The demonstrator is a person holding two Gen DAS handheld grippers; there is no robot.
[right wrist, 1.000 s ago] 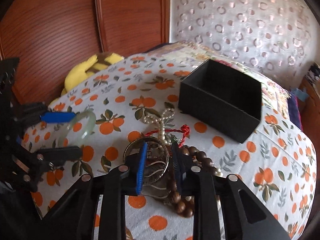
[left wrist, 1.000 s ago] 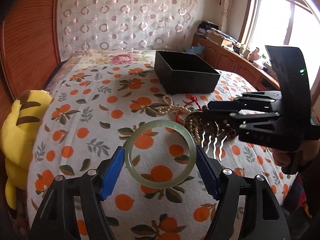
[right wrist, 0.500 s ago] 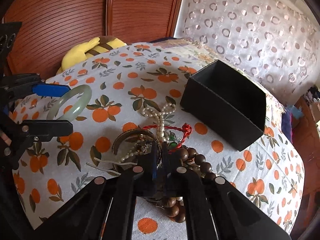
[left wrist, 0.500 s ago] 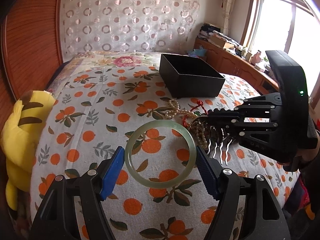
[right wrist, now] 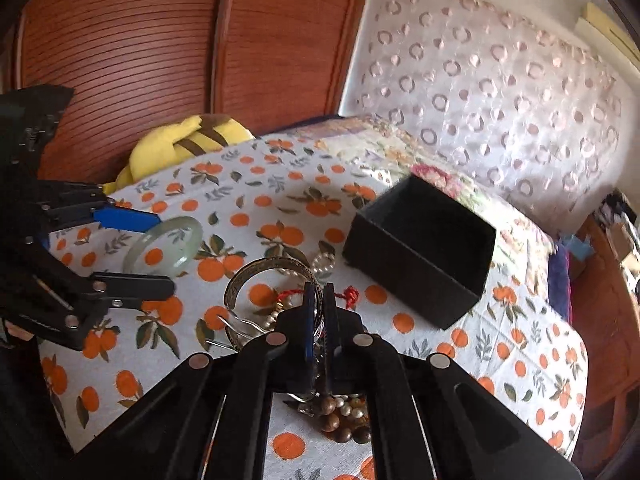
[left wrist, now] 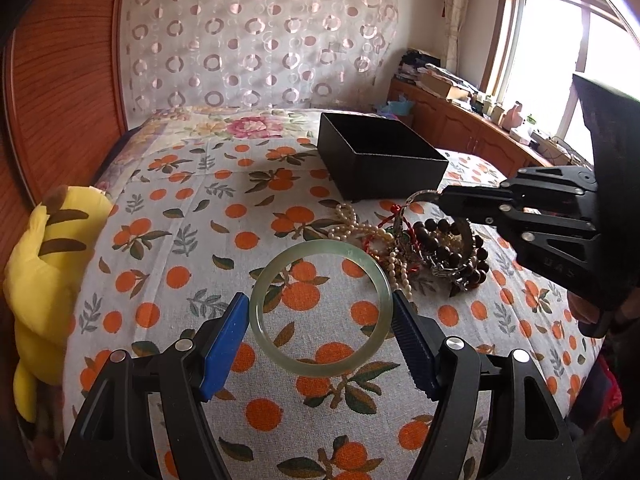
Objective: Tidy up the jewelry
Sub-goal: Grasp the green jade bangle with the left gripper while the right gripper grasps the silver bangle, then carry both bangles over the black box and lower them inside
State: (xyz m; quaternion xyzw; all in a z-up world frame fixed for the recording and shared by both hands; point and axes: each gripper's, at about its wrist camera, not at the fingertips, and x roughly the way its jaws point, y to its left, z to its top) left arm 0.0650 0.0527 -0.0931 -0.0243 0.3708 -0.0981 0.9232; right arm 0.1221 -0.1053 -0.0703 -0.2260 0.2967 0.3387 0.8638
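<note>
**Inspector:** Report the grippers.

**Observer:** The left gripper (left wrist: 320, 322) holds the pale green jade-like bangle (left wrist: 320, 306) across its width, blue pads pressed on the left and right of the ring, above the orange-print bedspread (left wrist: 192, 216). The right gripper (right wrist: 318, 312) has its fingers nearly together, pinching the rim of an engraved metal cuff bracelet (right wrist: 256, 270), which stands tilted up out of the heap.

**Inspector:** And the heap?

**Observer:** A tangle just near of the open black square box (left wrist: 376, 156): a cream pearl strand (left wrist: 352, 226), dark wooden beads (left wrist: 460, 254) and a red knotted cord (right wrist: 348, 293). Metal comb-like prongs show by the cuff; whether they are joined to it I cannot tell.

**Inspector:** Advice for the step in hand?

**Observer:** In my judgement, raise the cuff slowly and straight up, so any pearls or cord caught on it slide free instead of being dragged along, then carry it over the box's near wall and release it low. The bangle is smooth, hard and probably brittle; it should be set down inside, not dropped onto metal.

**Inspector:** Progress?

**Observer:** Early. The box looks empty.
</note>
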